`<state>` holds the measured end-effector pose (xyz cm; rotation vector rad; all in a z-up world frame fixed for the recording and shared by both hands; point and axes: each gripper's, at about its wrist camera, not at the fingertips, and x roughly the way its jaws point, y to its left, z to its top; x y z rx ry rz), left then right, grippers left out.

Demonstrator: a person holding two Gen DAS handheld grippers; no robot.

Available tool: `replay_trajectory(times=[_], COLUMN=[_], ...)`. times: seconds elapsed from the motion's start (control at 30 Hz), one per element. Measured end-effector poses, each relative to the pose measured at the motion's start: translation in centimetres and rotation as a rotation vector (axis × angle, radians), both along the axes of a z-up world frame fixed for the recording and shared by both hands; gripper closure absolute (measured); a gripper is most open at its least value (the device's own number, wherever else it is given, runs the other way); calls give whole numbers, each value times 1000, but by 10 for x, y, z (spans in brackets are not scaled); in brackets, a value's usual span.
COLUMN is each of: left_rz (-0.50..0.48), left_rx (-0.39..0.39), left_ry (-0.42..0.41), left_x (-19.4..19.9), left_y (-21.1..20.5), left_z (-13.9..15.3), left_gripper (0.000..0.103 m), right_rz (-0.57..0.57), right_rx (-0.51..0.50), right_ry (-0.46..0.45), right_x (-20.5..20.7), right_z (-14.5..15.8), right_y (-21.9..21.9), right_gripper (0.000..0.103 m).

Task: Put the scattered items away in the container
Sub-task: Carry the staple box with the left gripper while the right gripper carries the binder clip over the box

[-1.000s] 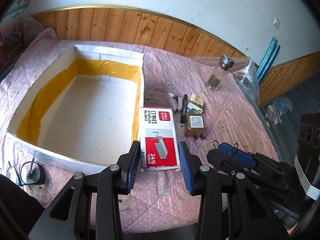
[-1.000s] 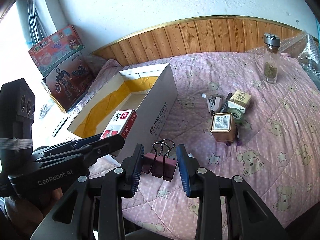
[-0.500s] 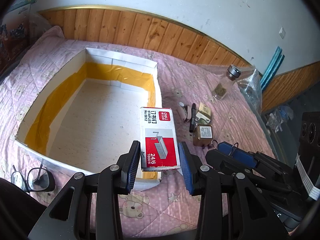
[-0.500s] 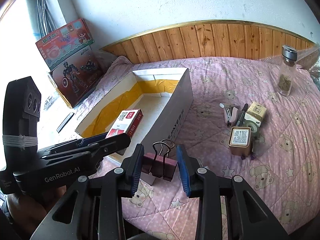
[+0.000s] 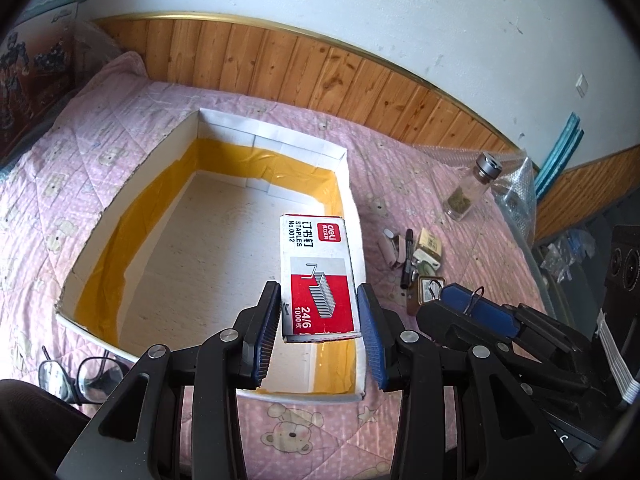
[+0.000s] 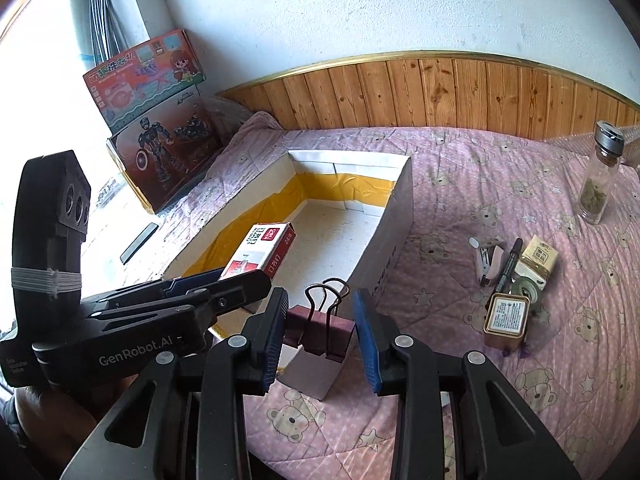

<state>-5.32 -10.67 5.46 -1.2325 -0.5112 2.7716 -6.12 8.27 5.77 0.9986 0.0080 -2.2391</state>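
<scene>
My left gripper (image 5: 318, 322) is shut on a red and white staples box (image 5: 318, 272) and holds it above the near right corner of the open cardboard container (image 5: 120, 196) with yellow tape inside. My right gripper (image 6: 320, 330) is shut on a dark purple binder clip (image 6: 320, 330), held just above the container's near corner (image 6: 394, 232). The staples box (image 6: 260, 248) also shows in the right wrist view, over the container's floor. The left gripper's body (image 6: 120, 328) is at the lower left there.
On the pink quilt right of the container lie a brown tin (image 6: 506, 320), a black marker (image 6: 508, 264), a small carton (image 6: 538, 258), a tape roll (image 6: 528, 290) and a stapler (image 6: 488, 260). A glass bottle (image 6: 600, 180) stands far right. Glasses (image 5: 76, 376) lie near left. Toy boxes (image 6: 156, 120) lean against the wall.
Both grippers have lifted and moved left toward the container. The staples box is now over the container's inside and the binder clip is over its near corner.
</scene>
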Motion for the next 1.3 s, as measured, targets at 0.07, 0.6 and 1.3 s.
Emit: replay_trajectory(times=[0.07, 0.6, 1.3], left_rz=[6, 18, 14], left_rx=[-14, -110, -135], left_ry=[3, -59, -103], left_x=[-4, -40, -82], left_y=[-4, -20, -41], left_z=[3, 2, -4], left_gripper=[63, 62, 62], right_rz=[9, 72, 128], right_rx=[-1, 42, 107], right_ry=[1, 26, 30], right_x=[-3, -36, -85], right_z=[2, 8, 4], right_y=[-5, -37, -69], right_gripper=[68, 68, 68])
